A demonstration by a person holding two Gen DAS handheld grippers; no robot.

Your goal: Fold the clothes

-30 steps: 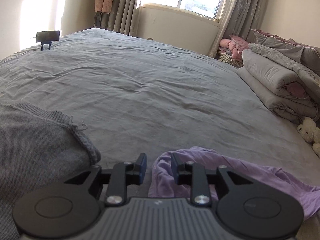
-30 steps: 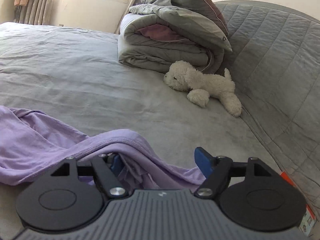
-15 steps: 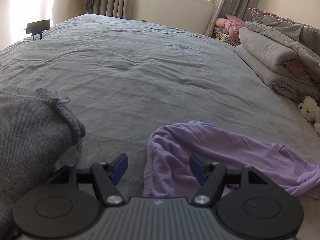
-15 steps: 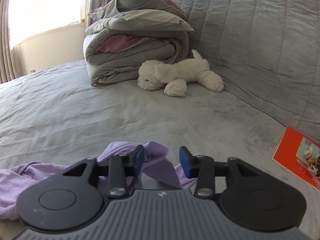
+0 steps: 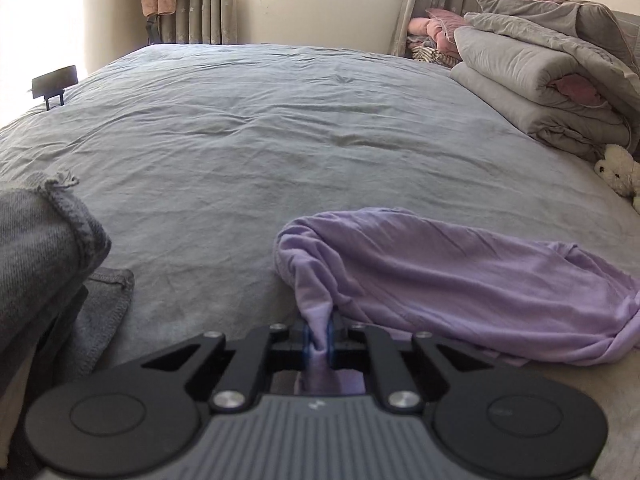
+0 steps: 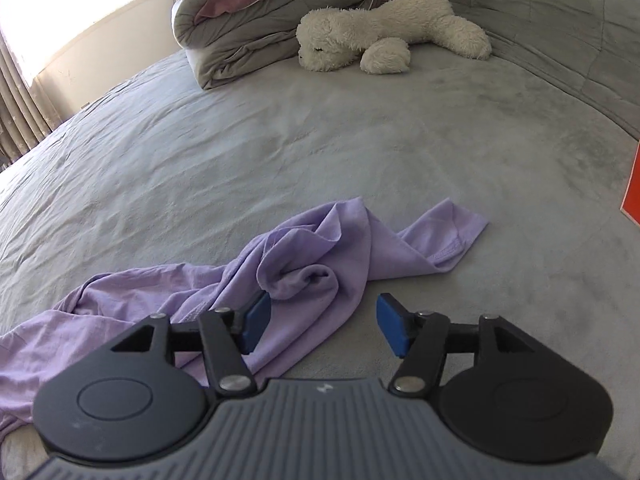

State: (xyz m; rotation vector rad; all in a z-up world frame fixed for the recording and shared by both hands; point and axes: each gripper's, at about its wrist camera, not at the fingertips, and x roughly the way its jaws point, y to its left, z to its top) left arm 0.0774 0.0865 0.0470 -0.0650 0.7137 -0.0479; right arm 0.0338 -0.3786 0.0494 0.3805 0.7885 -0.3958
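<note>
A crumpled lilac garment (image 5: 452, 276) lies on the grey bed near the front edge. My left gripper (image 5: 318, 338) is shut on a pinched fold at its near left end, the cloth bunched between the blue pads. In the right wrist view the same lilac garment (image 6: 304, 276) spreads out with a loose flap pointing right. My right gripper (image 6: 322, 322) stands open just above it, its left blue pad (image 6: 256, 318) against the cloth and nothing between the fingers.
A grey knitted garment (image 5: 44, 248) lies at the left. Folded grey quilts (image 5: 544, 80) and a white plush dog (image 6: 380, 32) sit towards the headboard. An orange box edge (image 6: 632, 192) shows at far right. A small dark stand (image 5: 54, 82) sits at the bed's far left.
My left gripper went from open to shut on the lilac garment's near fold. My right gripper widened from partly closed to open, and now looks down on the cloth.
</note>
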